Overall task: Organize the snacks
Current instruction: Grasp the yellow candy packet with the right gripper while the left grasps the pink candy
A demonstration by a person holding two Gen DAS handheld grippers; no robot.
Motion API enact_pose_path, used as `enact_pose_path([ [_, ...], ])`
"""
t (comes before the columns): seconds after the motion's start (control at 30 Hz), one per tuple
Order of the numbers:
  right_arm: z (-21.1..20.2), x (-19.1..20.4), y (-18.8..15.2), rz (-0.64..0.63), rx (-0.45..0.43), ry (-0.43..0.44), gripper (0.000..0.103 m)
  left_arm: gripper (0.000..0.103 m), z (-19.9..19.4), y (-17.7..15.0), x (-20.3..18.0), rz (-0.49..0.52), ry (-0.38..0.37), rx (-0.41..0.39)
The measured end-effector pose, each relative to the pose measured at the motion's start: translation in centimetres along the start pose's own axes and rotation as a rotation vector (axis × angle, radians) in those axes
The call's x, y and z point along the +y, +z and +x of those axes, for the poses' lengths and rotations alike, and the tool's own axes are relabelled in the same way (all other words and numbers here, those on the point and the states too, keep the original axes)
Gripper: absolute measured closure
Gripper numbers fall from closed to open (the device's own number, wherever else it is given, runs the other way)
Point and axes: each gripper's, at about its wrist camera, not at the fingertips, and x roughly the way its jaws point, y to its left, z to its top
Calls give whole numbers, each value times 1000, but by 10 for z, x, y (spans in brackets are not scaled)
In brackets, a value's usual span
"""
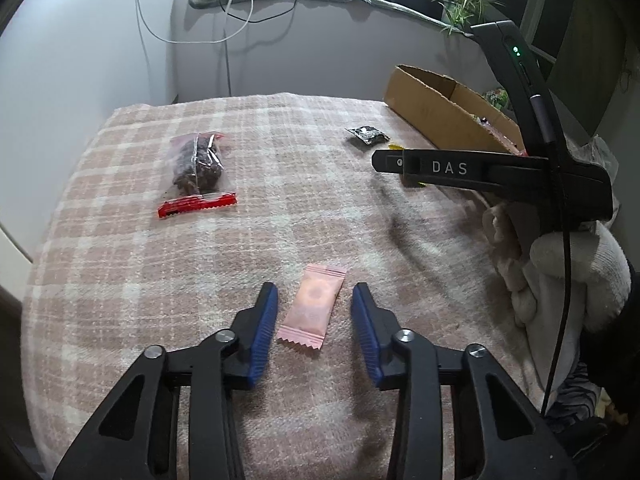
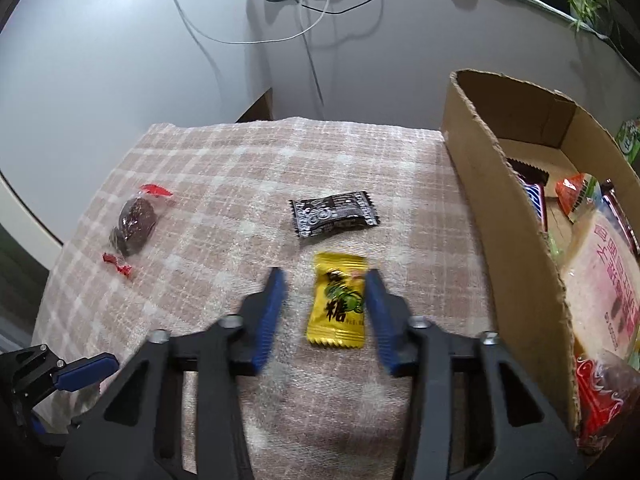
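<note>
A pink snack packet [image 1: 312, 306] lies on the checked cloth between the open blue fingers of my left gripper [image 1: 315, 298]. A yellow candy packet [image 2: 338, 300] lies between the open fingers of my right gripper [image 2: 325, 280]; neither gripper holds anything. A black-and-white packet [image 2: 334, 214] lies just beyond the yellow one and also shows in the left wrist view [image 1: 368, 134]. A clear bag of dark snack with red ends [image 1: 198, 168] lies at the left, also seen in the right wrist view [image 2: 134, 226]. The right gripper's body [image 1: 480, 172] shows side-on in the left wrist view.
A cardboard box [image 2: 492, 200] stands at the cloth's right edge with several snack packets inside; it also shows in the left wrist view [image 1: 424, 98]. A wall with hanging cables [image 2: 256, 36] lies behind. The left gripper's tip [image 2: 86, 368] shows at lower left.
</note>
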Motion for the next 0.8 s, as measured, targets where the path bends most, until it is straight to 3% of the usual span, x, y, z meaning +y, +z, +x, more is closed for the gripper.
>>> enact_pose_path([
  [0.23,-1,17,-4,-82,10,13,78,84,-1,-2,-5,24,19,-11],
  [0.8,-48,14,-20,-50,-58,153,79,85,-26,-10,5,-64,33,-55],
])
